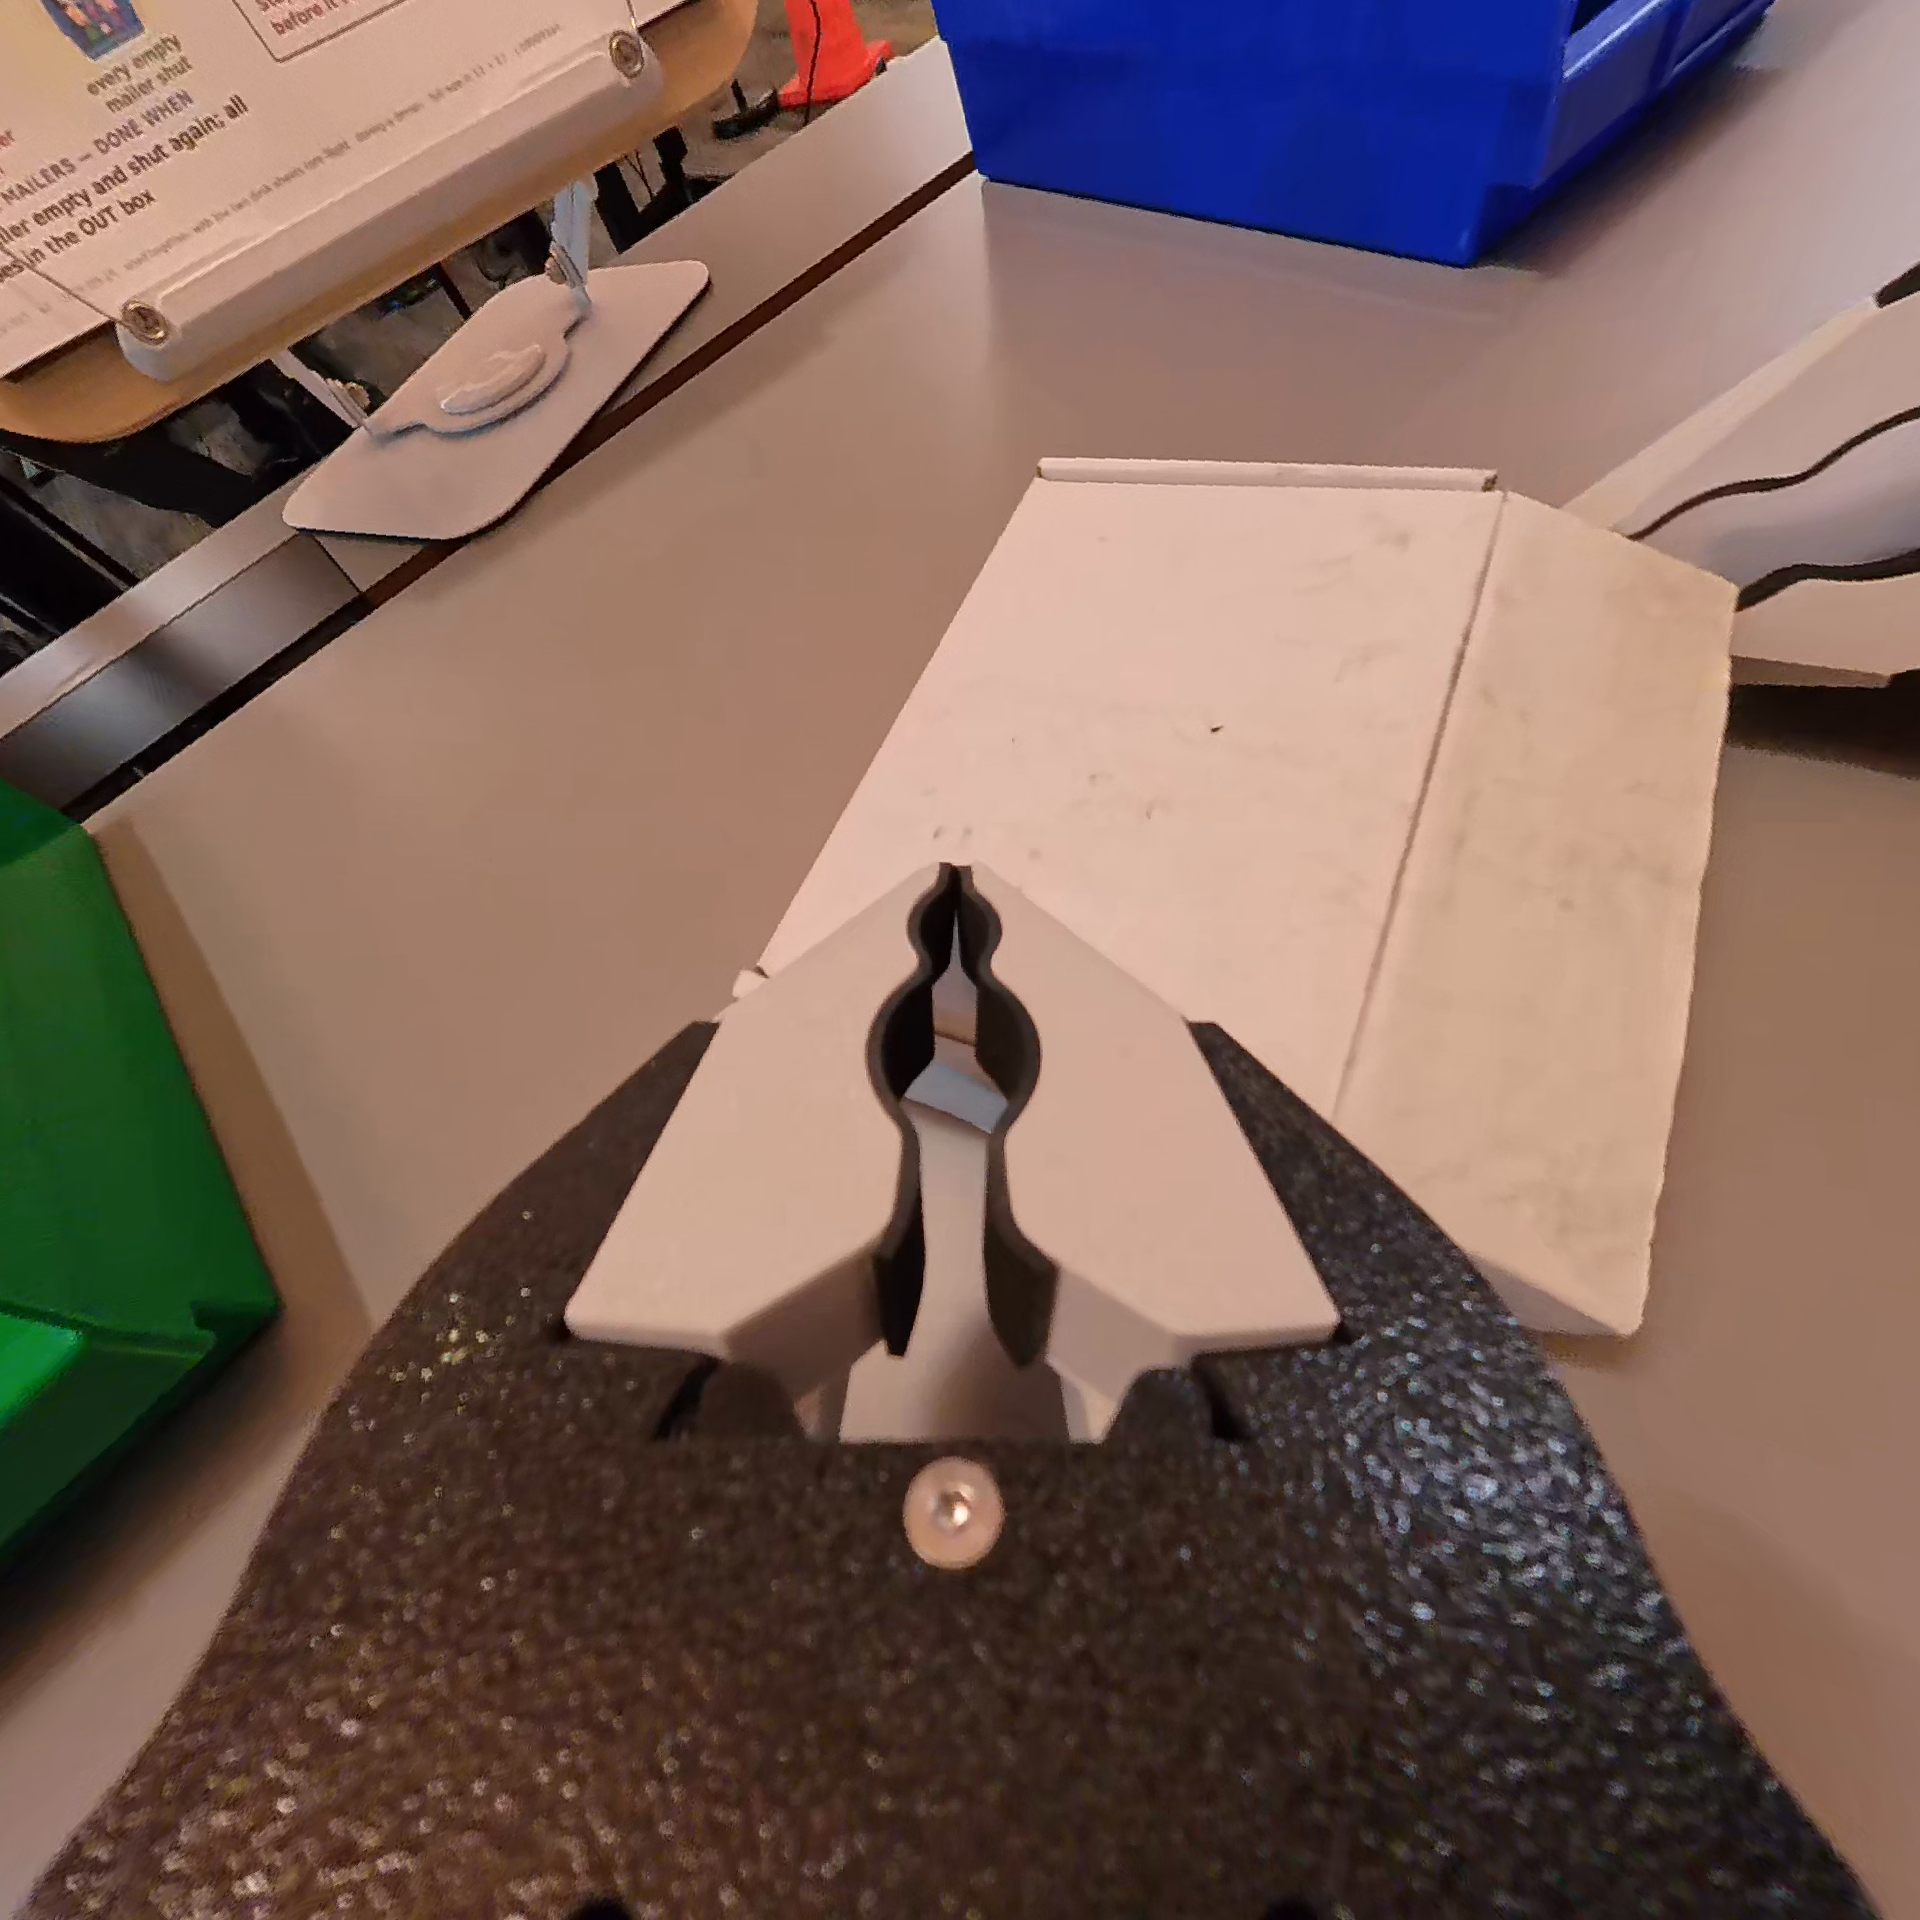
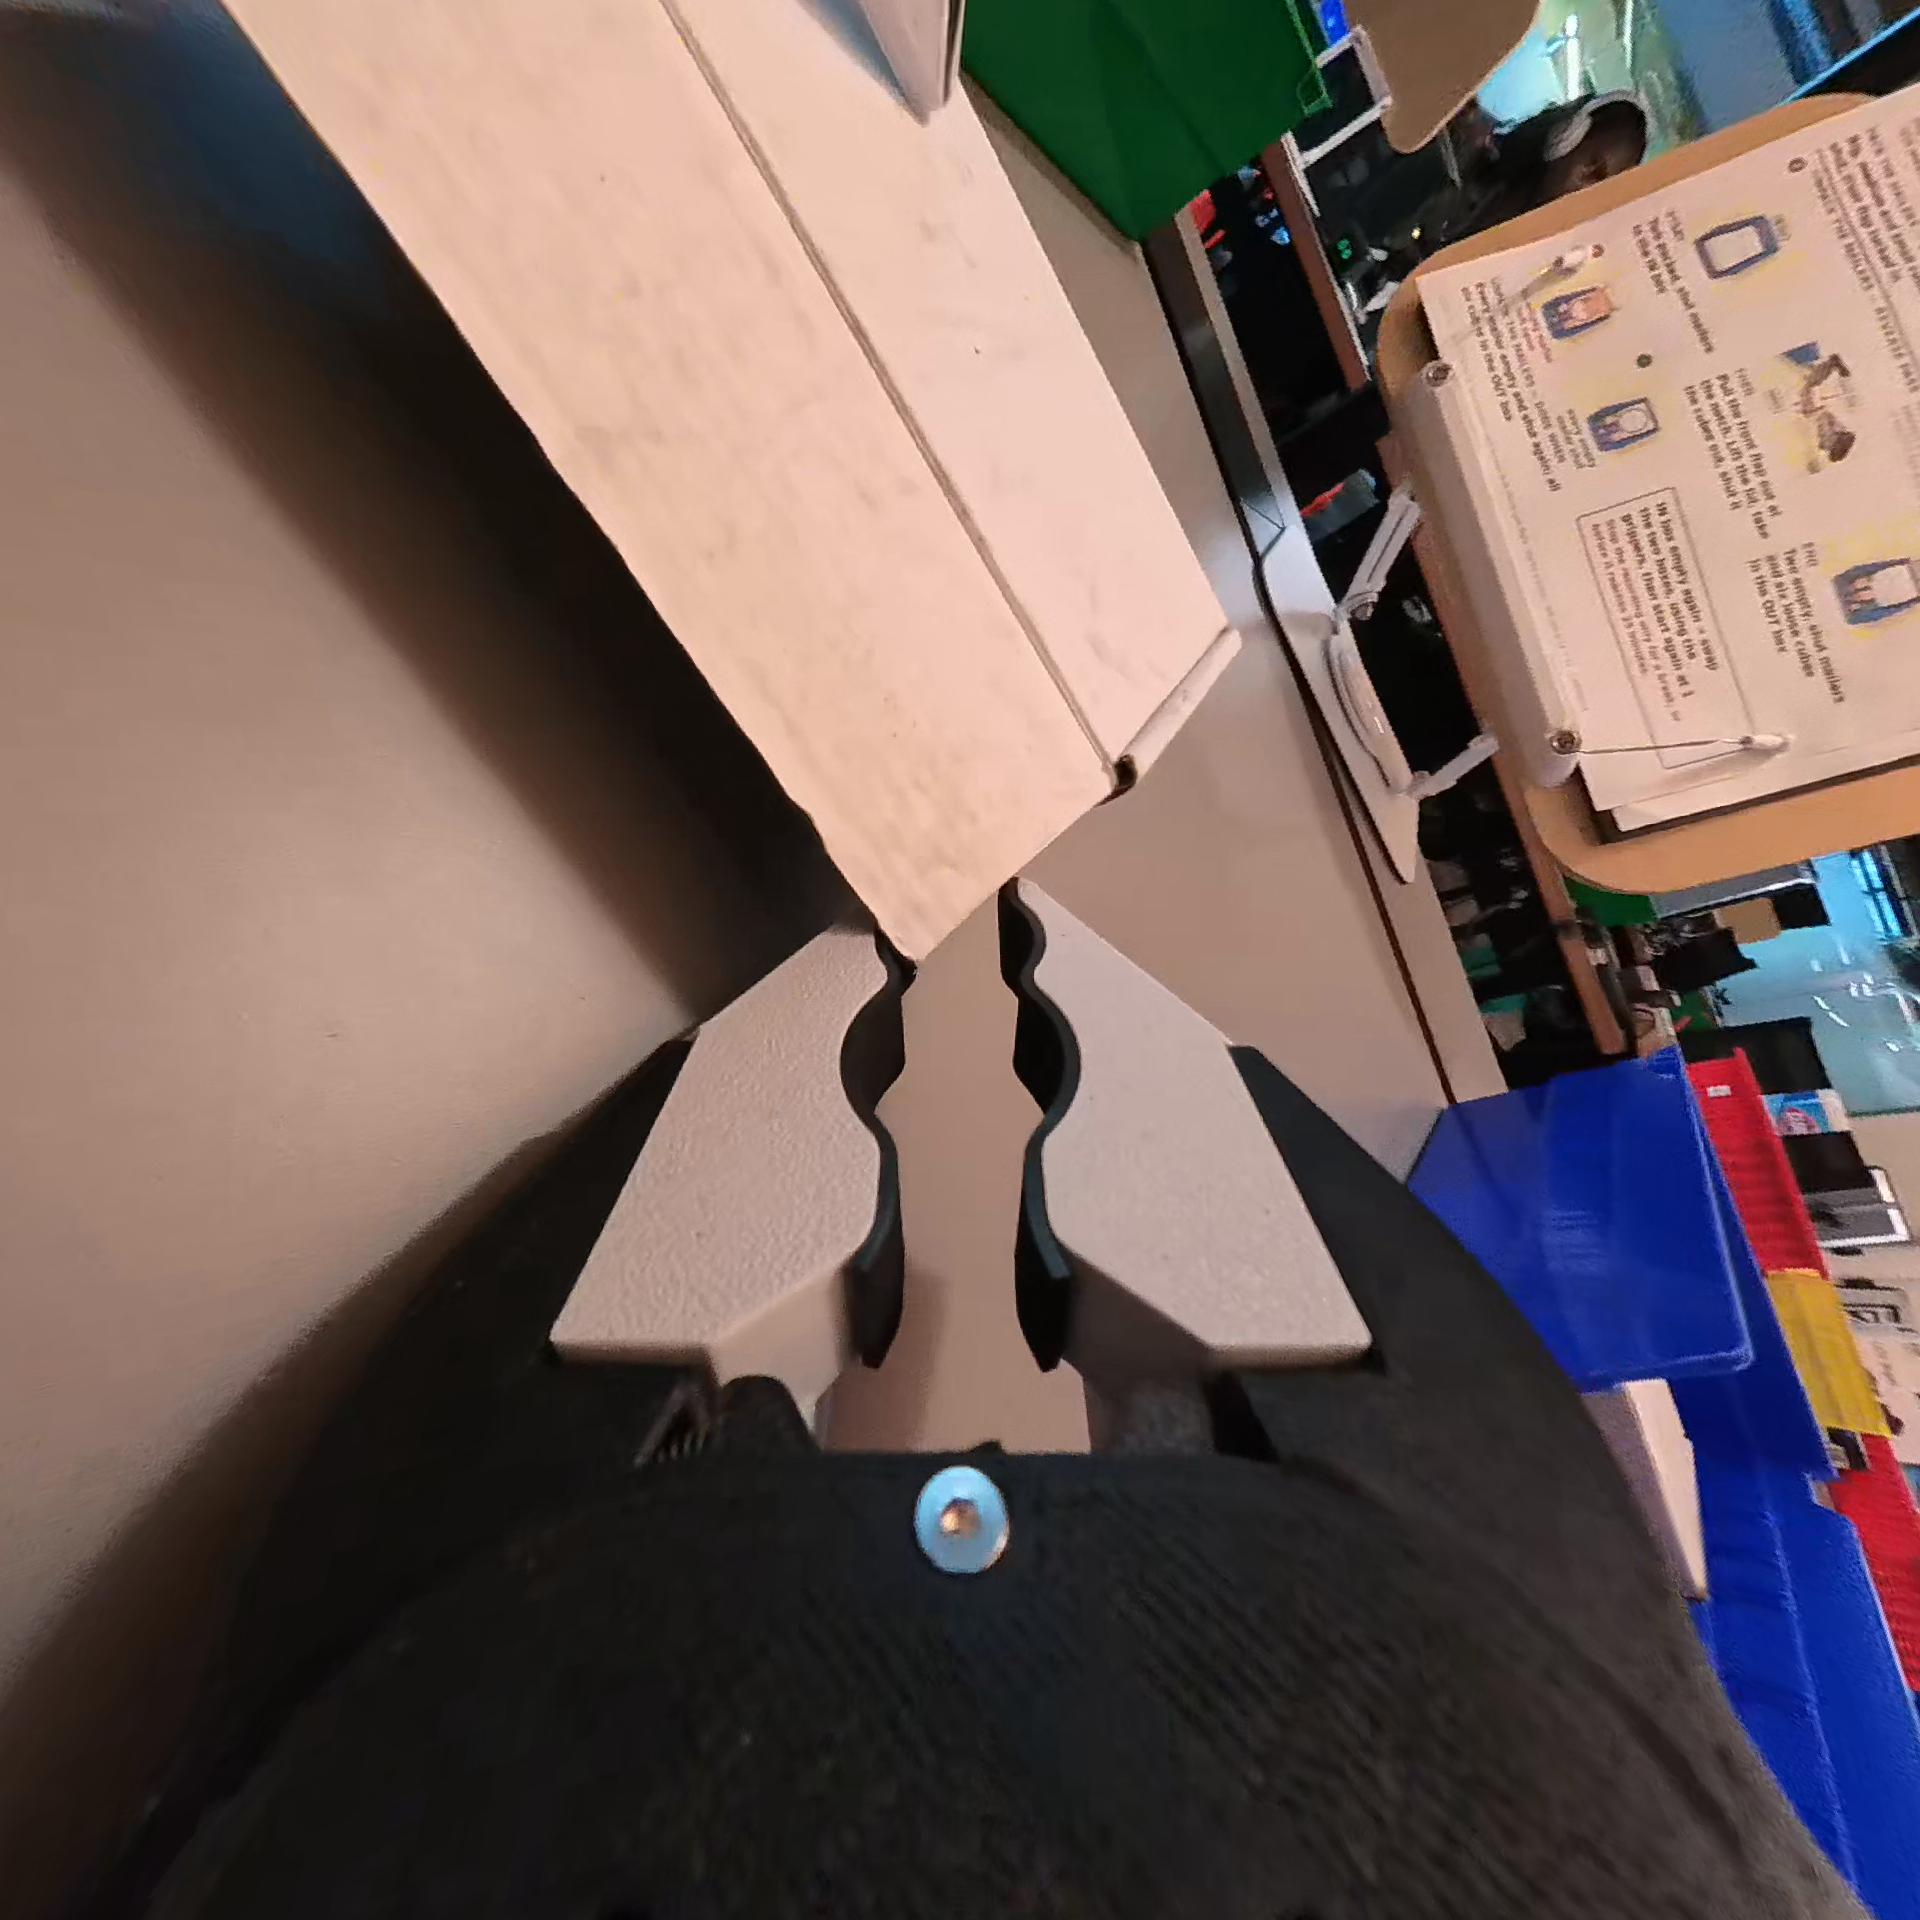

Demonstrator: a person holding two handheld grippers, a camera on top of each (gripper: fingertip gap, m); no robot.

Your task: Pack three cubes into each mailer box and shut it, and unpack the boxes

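Left jaws pressed together over the white mailer box [image 1: 1195, 727], right jaws spread at its corner.

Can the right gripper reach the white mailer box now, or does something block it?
Probably yes. The right gripper is open, and a corner of the white mailer box sits right at its fingertips. Only bare table lies around them; nothing stands between.
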